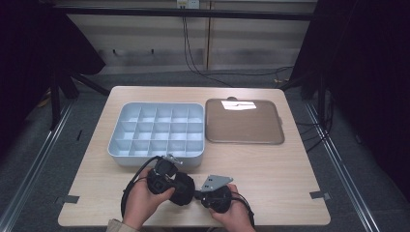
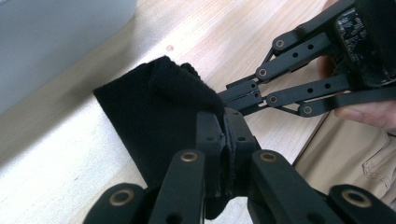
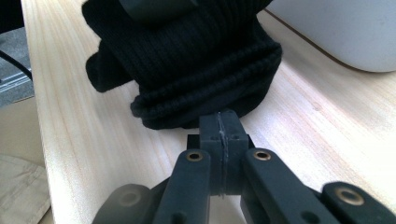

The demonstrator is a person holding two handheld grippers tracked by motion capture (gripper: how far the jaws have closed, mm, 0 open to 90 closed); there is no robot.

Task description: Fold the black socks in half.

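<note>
A black ribbed knit cloth (image 1: 183,188), soft and bunched into a roll, lies near the front edge of the pale wooden table (image 1: 270,164). The left gripper (image 2: 223,140) pinches one end of it; the right gripper (image 3: 219,130), jaws pressed together, nips the opposite end.

A: Where are the containers?

B: On the table (image 1: 270,169). The organizer (image 1: 157,130) sits left of centre; the tray (image 1: 244,121) lies just beside it on the right.

A: And the cloth (image 1: 183,188)?

B: On the table, in front of the organizer, near the front edge. The left gripper (image 1: 175,186) is at its left side, the right gripper (image 1: 199,195) at its right. The two grippers face each other across it, near each other.
</note>
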